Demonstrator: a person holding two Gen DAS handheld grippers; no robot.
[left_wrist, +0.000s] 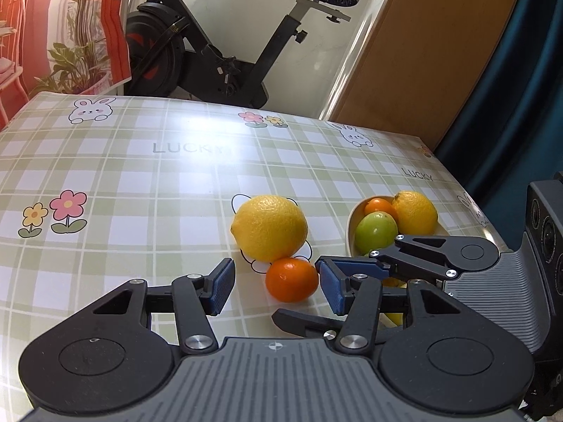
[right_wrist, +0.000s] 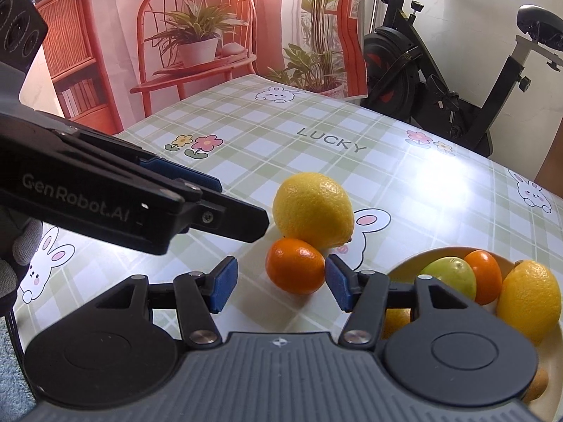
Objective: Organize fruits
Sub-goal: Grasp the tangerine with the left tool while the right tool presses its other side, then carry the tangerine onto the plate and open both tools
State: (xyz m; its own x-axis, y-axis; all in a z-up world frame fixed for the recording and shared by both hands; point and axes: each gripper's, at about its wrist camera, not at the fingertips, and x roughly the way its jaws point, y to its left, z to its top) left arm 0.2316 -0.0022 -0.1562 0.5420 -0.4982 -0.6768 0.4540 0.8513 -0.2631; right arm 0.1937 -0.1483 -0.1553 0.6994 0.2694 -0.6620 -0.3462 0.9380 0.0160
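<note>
Left hand-held gripper: jaws stand partly apart, empty – blue pads clear of all fruit; the small orange lies ahead of the gap, toward its right pad.
Right hand-held gripper: jaws partly apart, gripping nothing; the right blue pad sits against or just beside the side of the small orange, the left pad well clear of it. Contact cannot be confirmed.
Relation of the two: in the left wrist view the right unit reaches in from the right side, its fingers crossing just beside the left unit's right finger; in the right wrist view the left unit crosses the upper left, marked "GenRobot.AI".
Small orange: on the tabletop, touching the near side of the loose lemon.
Loose lemon: on the tabletop just beyond the orange, over a printed rabbit.
Bowl: pale, to the right of the loose fruit – holds a green fruit, a second orange and a second lemon; further fruit is partly hidden under the gripper body.
Tabletop: green-and-white check cloth with rabbits, flowers and the word "LUCKY".
Surroundings: an exercise bike stands beyond the far edge; a red printed backdrop of a chair and plants is at the far left.
Person: a gloved hand shows at the left edge of the right wrist view.
</note>
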